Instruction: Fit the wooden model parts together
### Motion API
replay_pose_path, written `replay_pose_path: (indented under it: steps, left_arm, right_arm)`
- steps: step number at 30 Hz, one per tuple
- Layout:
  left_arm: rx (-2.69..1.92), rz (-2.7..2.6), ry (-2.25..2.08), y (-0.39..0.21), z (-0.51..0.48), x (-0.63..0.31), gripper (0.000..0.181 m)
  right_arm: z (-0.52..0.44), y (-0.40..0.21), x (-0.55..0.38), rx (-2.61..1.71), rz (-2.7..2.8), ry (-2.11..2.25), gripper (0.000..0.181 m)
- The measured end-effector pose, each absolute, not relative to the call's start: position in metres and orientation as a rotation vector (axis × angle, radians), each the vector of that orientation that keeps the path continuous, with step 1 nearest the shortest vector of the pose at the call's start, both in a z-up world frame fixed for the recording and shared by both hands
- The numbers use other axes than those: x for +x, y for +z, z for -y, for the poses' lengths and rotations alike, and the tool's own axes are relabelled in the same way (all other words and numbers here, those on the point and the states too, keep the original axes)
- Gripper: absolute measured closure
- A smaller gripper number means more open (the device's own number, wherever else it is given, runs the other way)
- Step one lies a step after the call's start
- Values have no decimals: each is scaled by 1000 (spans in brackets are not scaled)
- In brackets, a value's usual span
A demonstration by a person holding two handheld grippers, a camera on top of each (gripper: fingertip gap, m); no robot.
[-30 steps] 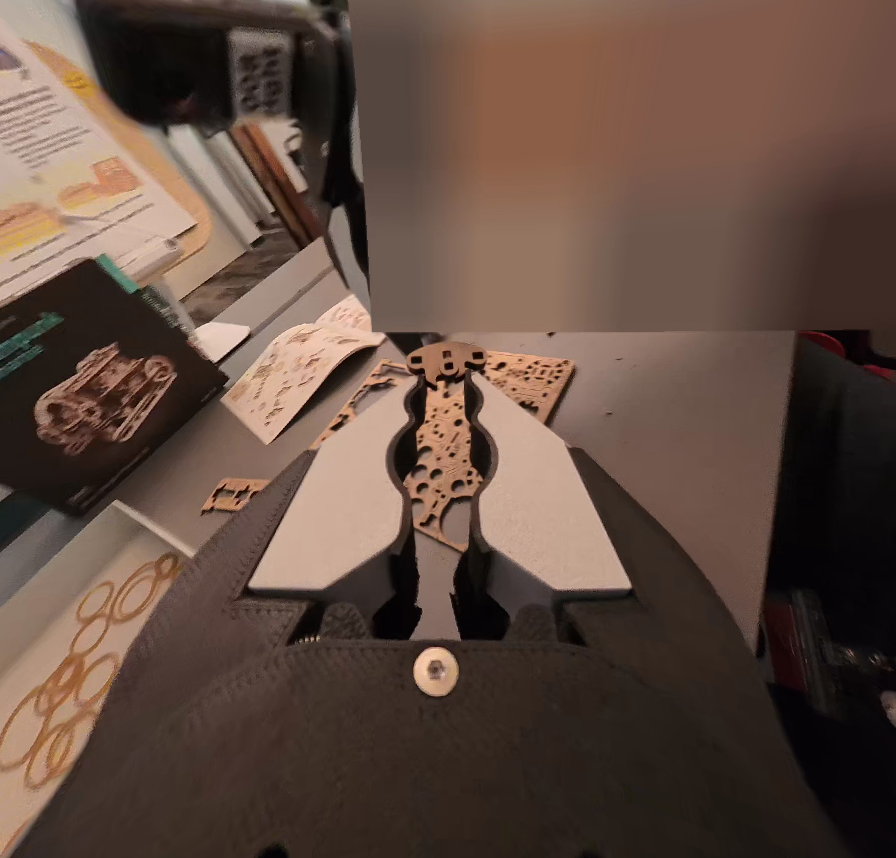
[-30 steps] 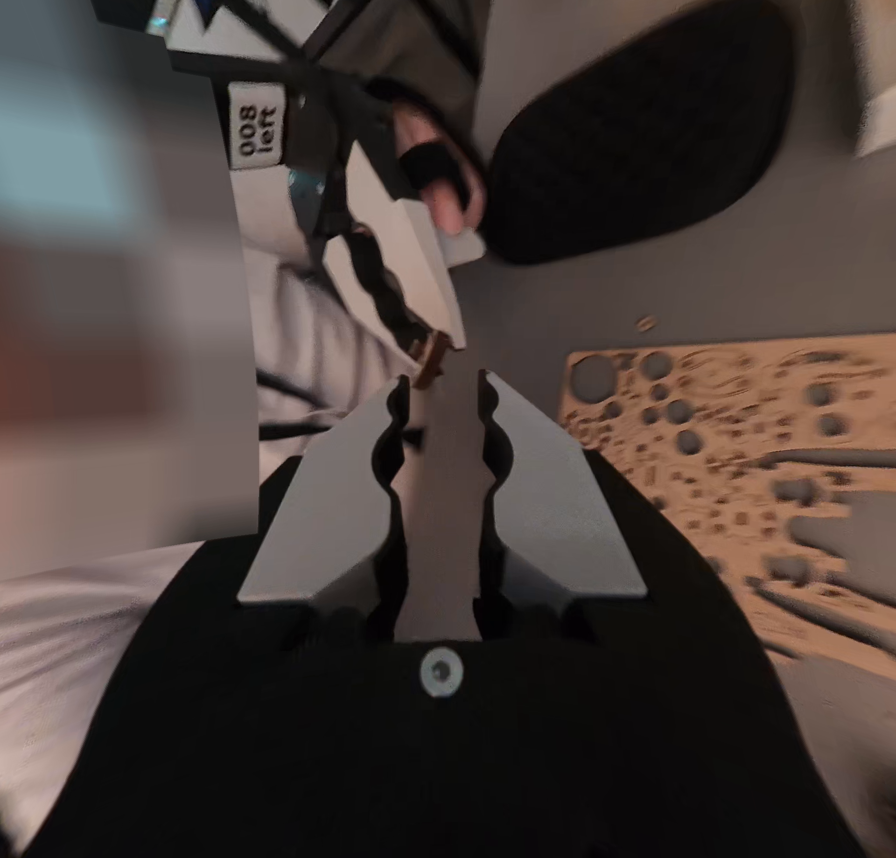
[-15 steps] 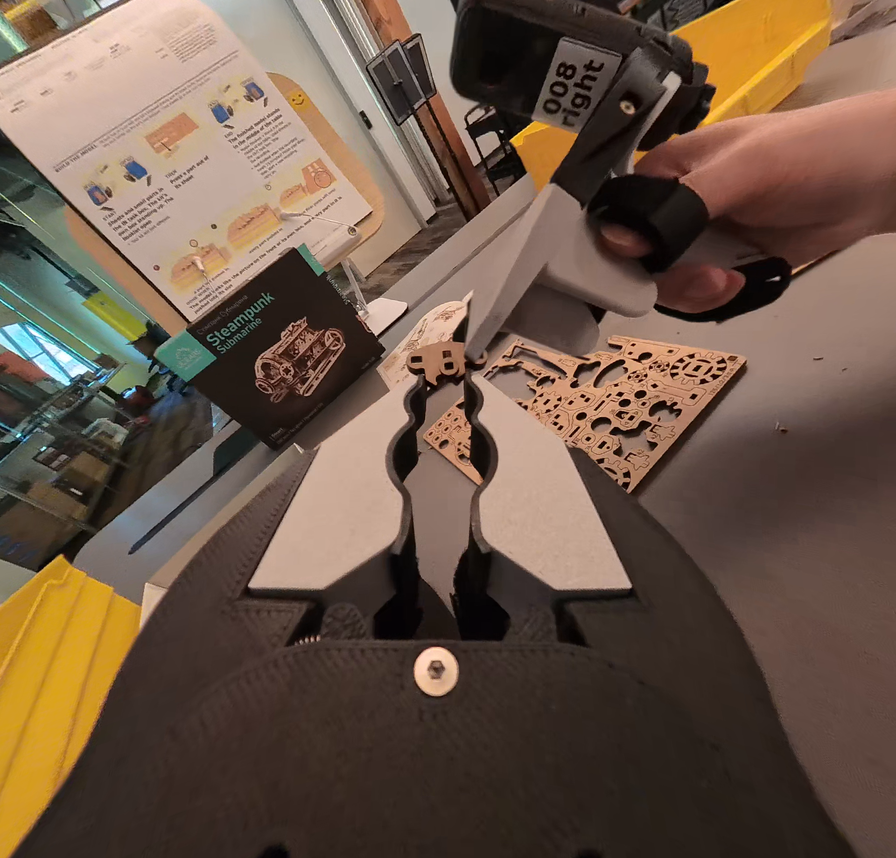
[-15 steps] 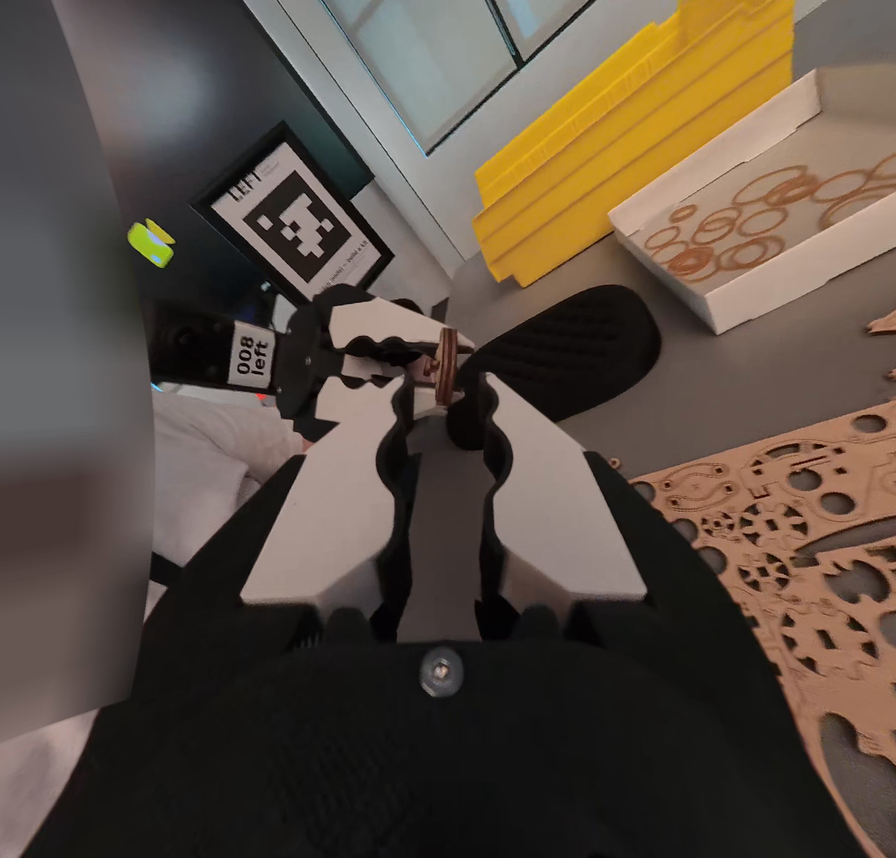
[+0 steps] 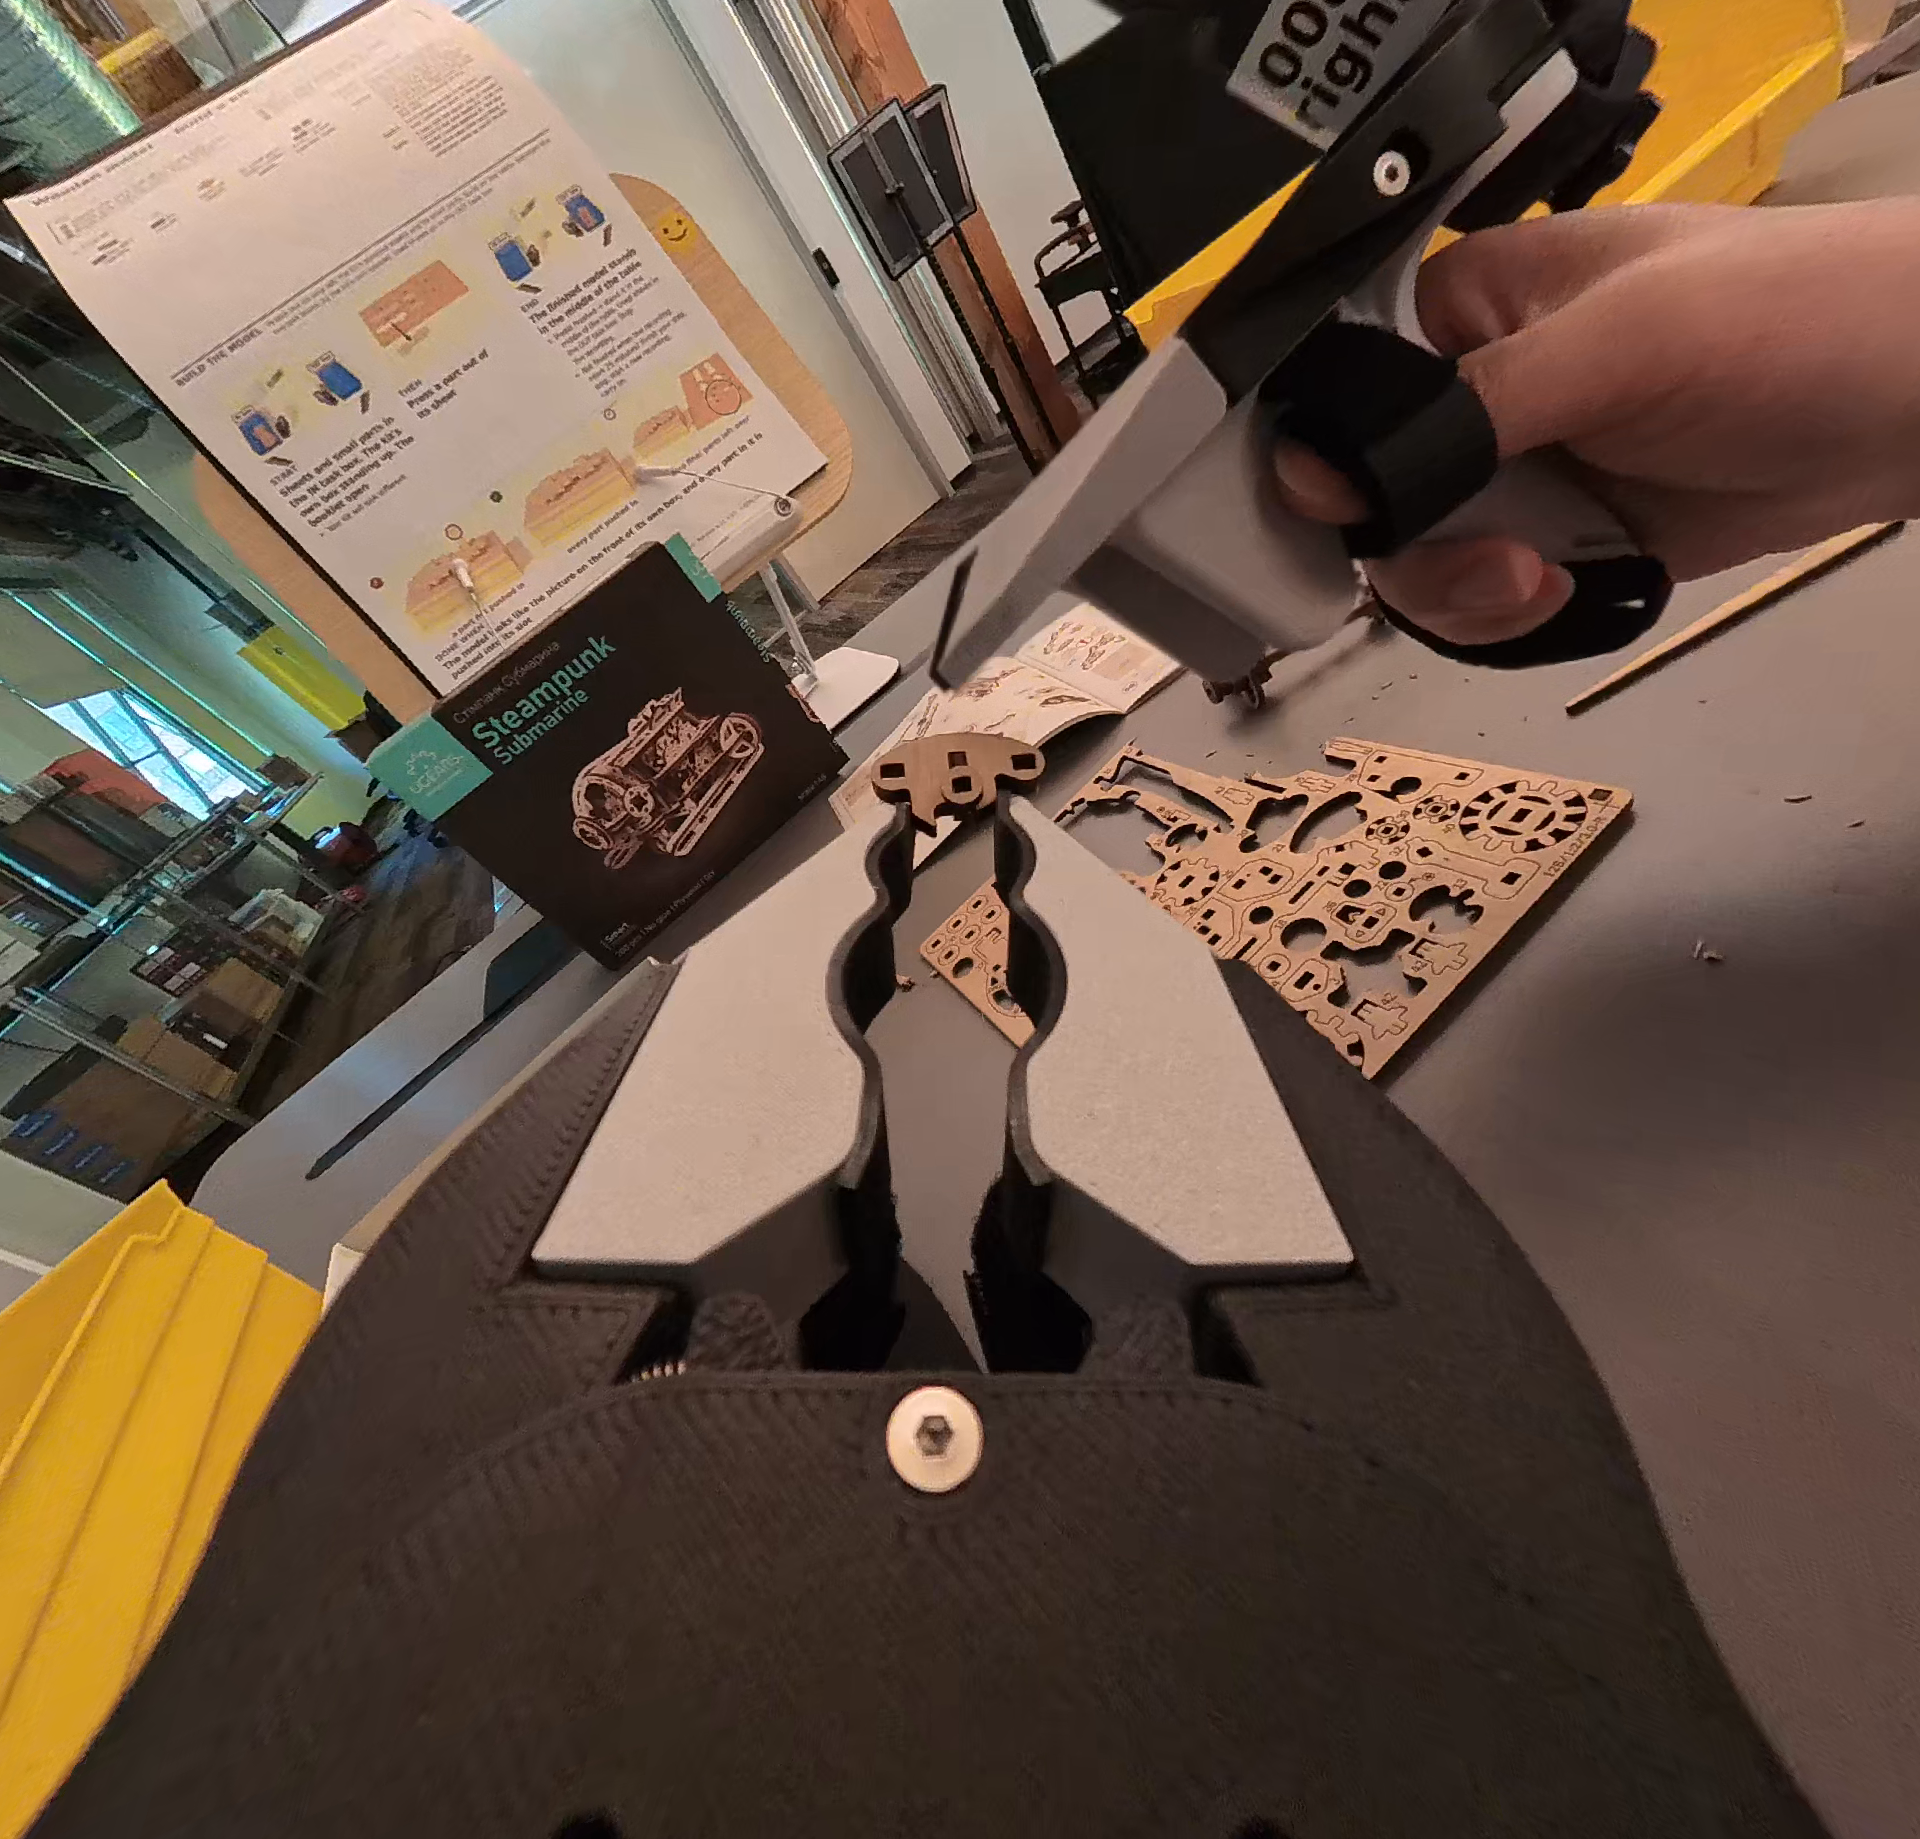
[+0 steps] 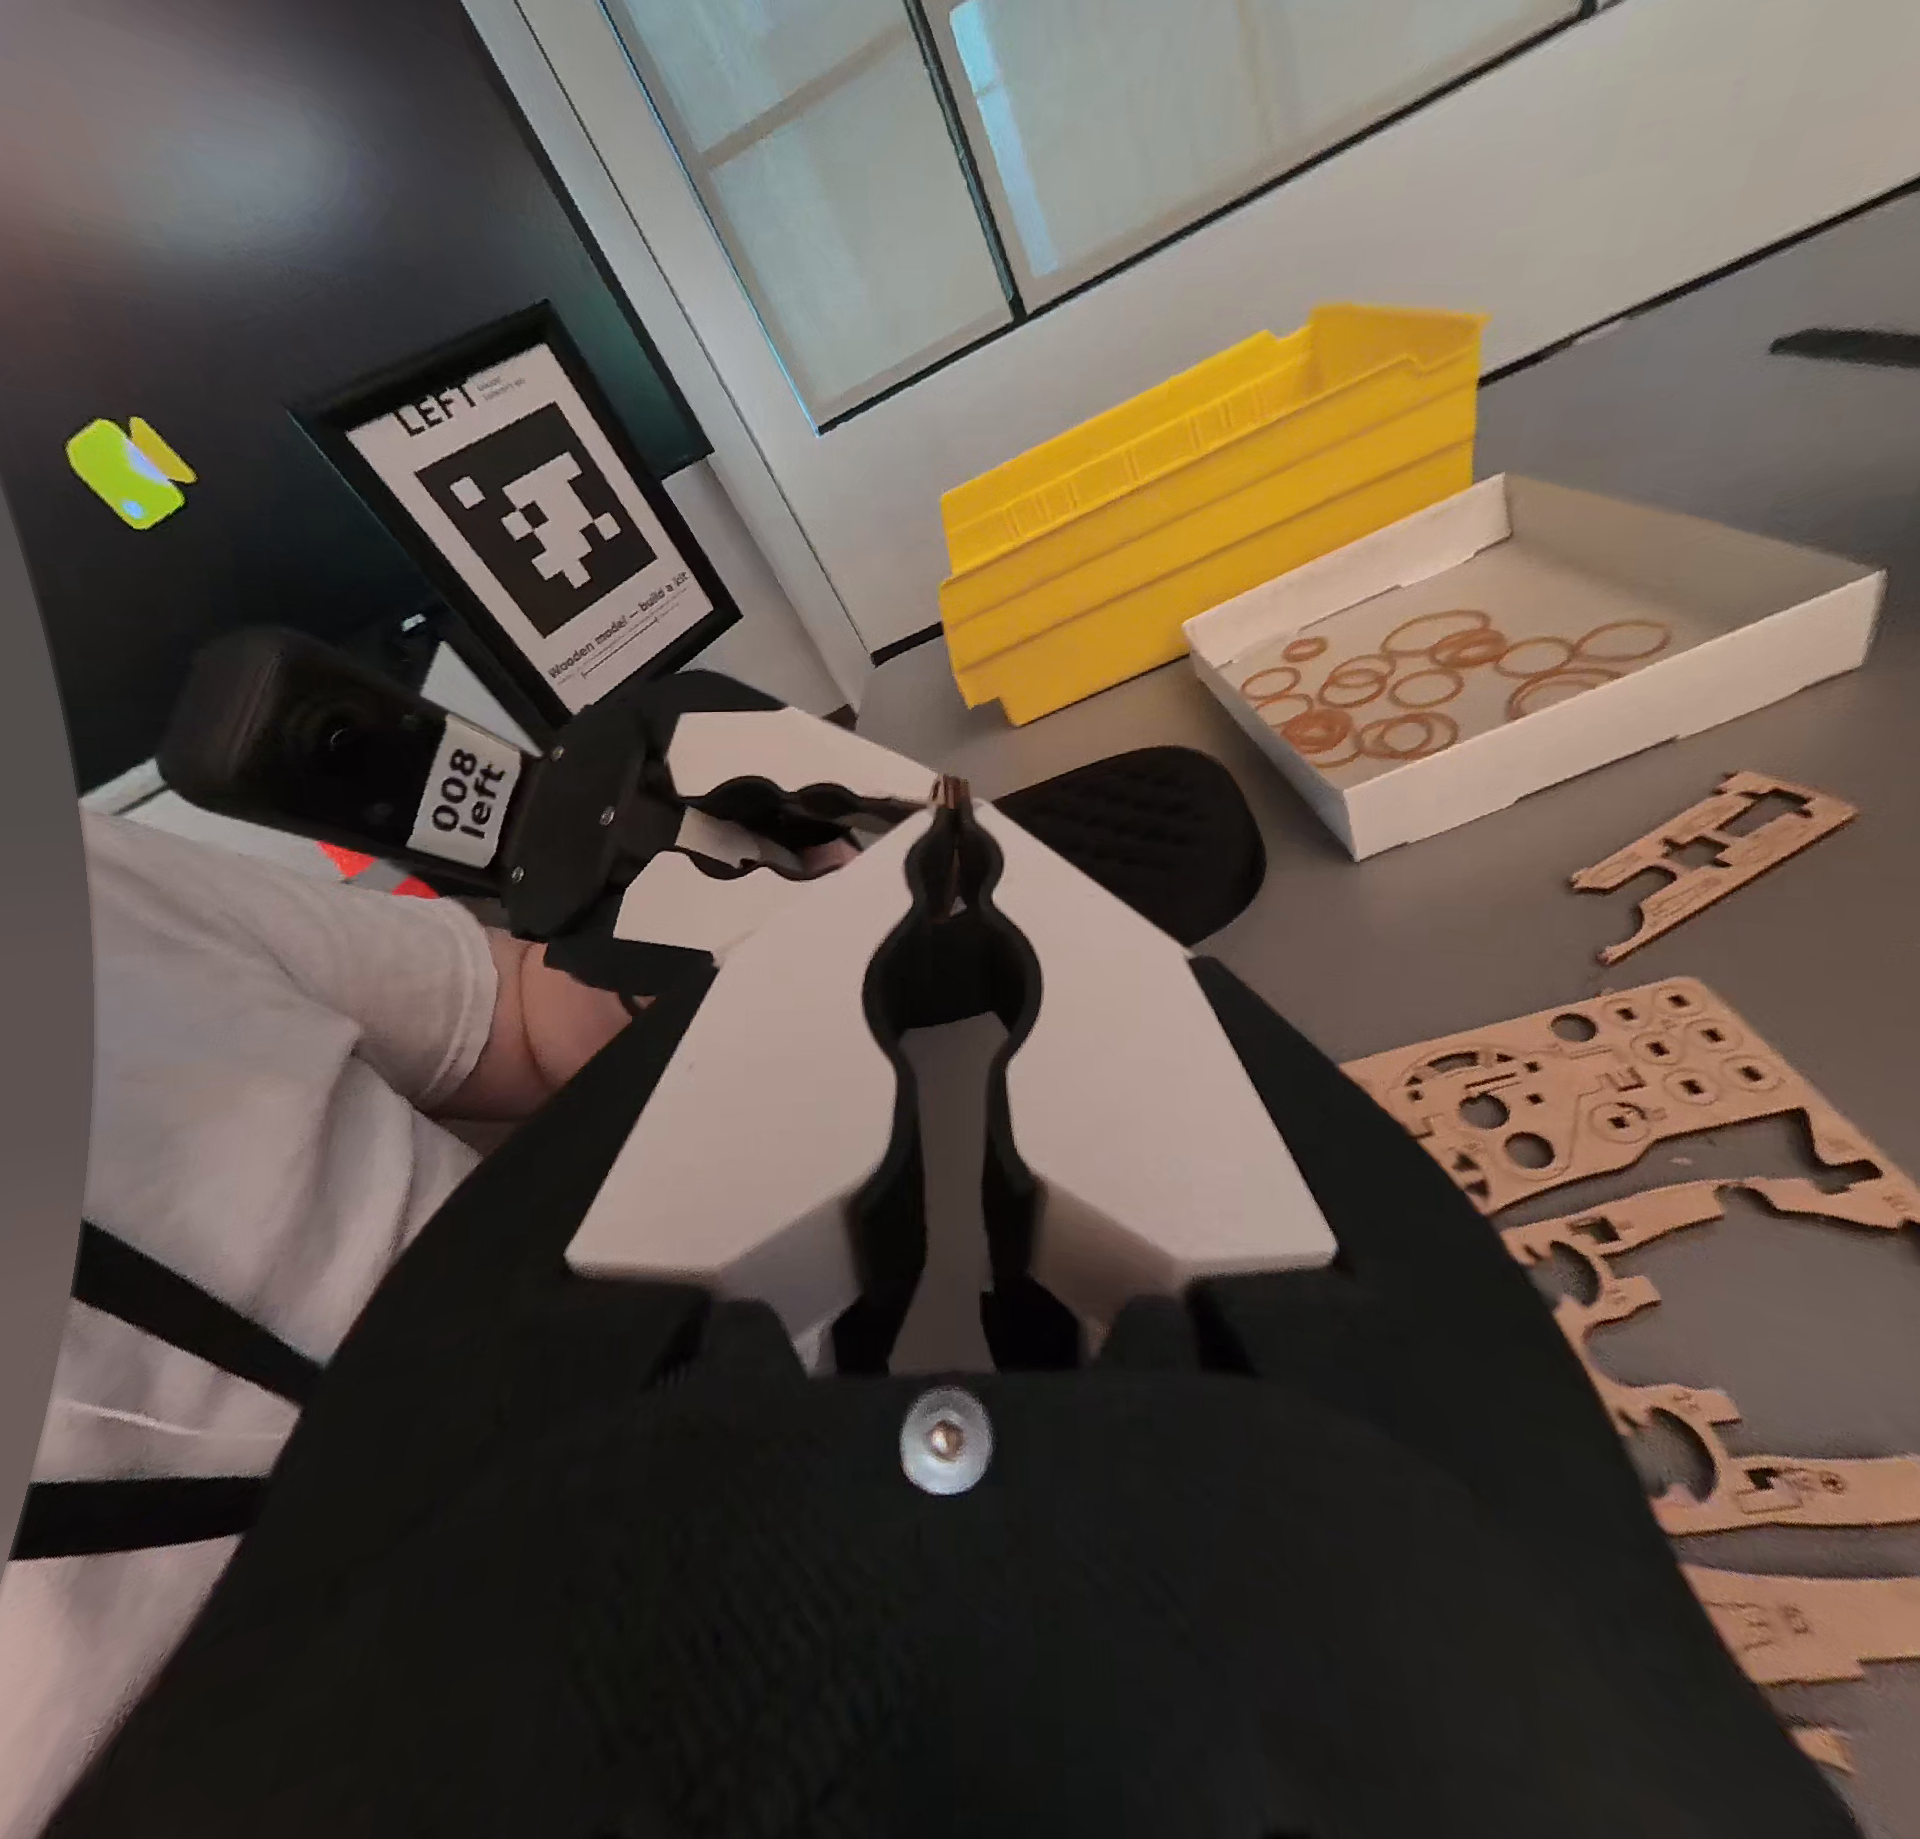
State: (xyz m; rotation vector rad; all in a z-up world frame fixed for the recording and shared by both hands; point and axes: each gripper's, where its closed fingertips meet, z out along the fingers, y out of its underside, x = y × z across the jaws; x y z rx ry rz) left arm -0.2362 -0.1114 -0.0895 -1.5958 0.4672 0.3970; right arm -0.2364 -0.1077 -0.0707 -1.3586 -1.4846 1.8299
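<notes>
My left gripper (image 5: 951, 813) is shut on a small flat wooden part (image 5: 956, 773) with holes, which sticks out past its tips above the grey table. My right gripper (image 6: 951, 825) has its jaws drawn together with only a thin slit between them. In the left wrist view its tip (image 5: 943, 641) hangs just above the part with a small gap. In the right wrist view the part (image 6: 949, 794) shows edge-on at my right tips, and the left gripper (image 6: 821, 813) reaches in from the left. I see nothing held in the right jaws.
Punched wooden sheets (image 5: 1351, 875) (image 6: 1621, 1114) lie on the table. A loose wooden frame piece (image 6: 1714, 854), a white tray of rubber rings (image 6: 1538, 750), a yellow bin (image 6: 1195, 532) and a black oval pad (image 6: 1143, 833) lie beyond. The model box (image 5: 634, 761) and booklet (image 5: 1049, 677) stand behind. The grippers are tip to tip, or close to it.
My right gripper's jaws have closed from open, and its tip has lifted slightly off the wooden part. My left gripper keeps its hold on the part.
</notes>
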Motion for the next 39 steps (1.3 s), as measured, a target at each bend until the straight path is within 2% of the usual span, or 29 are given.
replay_pose_path:
  steps: [12, 14, 18, 21, 22, 23, 26, 28, 32, 39]
  left_arm:
    - [-1580, -479, 423, -88, 112, -234, 168]
    - [-1573, -479, 431, -87, 113, -234, 168]
    - [-1571, -484, 444, -88, 112, -234, 167]
    - [-1574, -481, 444, -88, 111, -234, 167]
    - [-1580, -482, 443, -89, 110, -234, 167]
    - [-1581, -482, 438, -90, 110, -234, 167]
    - [-1583, -480, 401, -91, 110, -231, 167]
    - [-1616, -481, 327, -96, 111, -227, 164]
    - [-1677, -451, 78, -103, 118, -220, 145]
    - [-1746, -206, -688, -99, 119, -228, 147]
  right_arm:
    - [109, -71, -235, -1400, 1453, 1937, 181]
    - [102, -67, -235, -1414, 1384, 1971, 168]
    - [113, -82, -237, -1520, 1423, 2055, 155]
    - [117, -88, -240, -1544, 1440, 2061, 159]
    - [119, -86, -238, -1531, 1445, 2095, 174]
    - [120, -85, -237, -1534, 1447, 2122, 177]
    - [120, -85, -235, -1558, 1457, 2178, 177]
    - [118, -90, -233, -1591, 1474, 2190, 177]
    - [115, -96, -227, -1649, 1541, 2199, 178]
    - [119, -107, -219, -1678, 1701, 2163, 177]
